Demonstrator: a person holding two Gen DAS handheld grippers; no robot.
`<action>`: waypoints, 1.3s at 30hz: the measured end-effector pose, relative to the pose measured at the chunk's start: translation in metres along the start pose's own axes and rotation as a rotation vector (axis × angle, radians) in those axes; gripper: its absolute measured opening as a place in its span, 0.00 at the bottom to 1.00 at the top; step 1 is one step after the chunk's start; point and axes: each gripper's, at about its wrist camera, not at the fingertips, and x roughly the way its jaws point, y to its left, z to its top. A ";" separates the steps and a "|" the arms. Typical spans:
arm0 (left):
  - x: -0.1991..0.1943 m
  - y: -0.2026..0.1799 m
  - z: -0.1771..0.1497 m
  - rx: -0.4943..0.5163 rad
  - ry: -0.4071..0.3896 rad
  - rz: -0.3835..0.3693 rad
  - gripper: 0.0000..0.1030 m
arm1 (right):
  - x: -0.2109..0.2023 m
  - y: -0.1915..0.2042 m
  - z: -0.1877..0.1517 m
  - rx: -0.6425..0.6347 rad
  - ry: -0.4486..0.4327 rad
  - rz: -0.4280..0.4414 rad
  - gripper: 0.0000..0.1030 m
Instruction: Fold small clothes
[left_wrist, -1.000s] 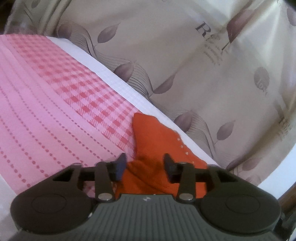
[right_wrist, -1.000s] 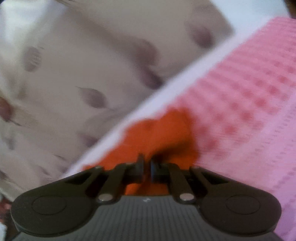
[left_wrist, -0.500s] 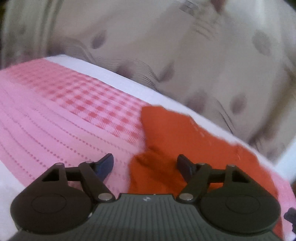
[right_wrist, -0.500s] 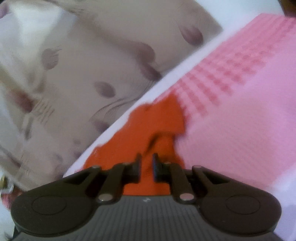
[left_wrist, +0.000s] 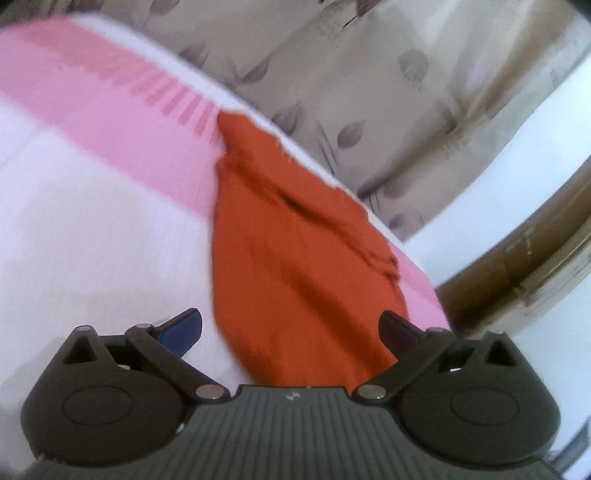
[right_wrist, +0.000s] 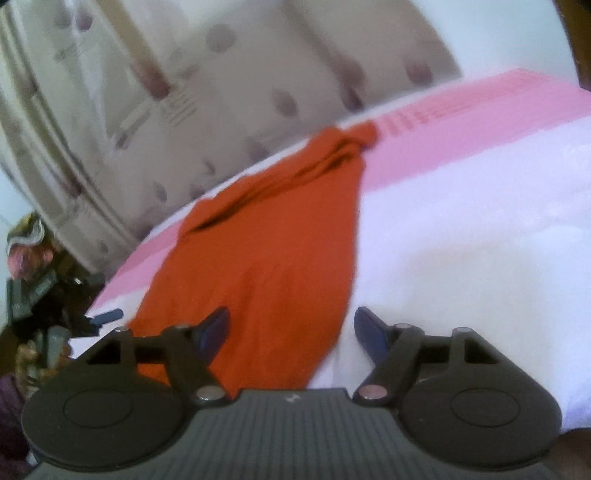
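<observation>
1. Lying across the middle of both frames was the orange garment, a soft knit piece, broad toward the lower edge and tapering to a bunched, creased point toward the upper centre; long folds ran along its upper side.
2. Bed cover: a pale surface with a pink woven band and a blurred checked strip at upper left in the left wrist view; the garment rested on it, near its far edge.
3. Curtain: beige, glossy fabric printed with dull purple leaf shapes, filling the upper right of the left wrist view.
4. Left gripper: black plastic, ribbed body, blue-tipped fingers; its jaws had just been opening and stood wide apart, clear of the cloth, with the garment's broad end seen between them.
5. Right gripper: same build; its jaws had just been opening from nearly closed and stood parted, pressing nothing, the garment's lower edge showing between and beyond them.
6. Wooden frame: brown, curved, at the right edge of the left wrist view.
</observation>
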 end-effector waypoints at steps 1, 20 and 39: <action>0.000 0.003 -0.002 -0.021 0.039 -0.031 0.95 | -0.001 0.005 -0.006 -0.019 -0.003 -0.017 0.72; -0.005 -0.029 -0.047 0.060 0.026 -0.107 0.09 | -0.001 -0.001 -0.042 0.232 -0.042 0.127 0.11; -0.049 -0.026 -0.051 0.264 -0.068 0.135 0.99 | -0.039 0.000 -0.041 0.176 -0.113 0.075 0.11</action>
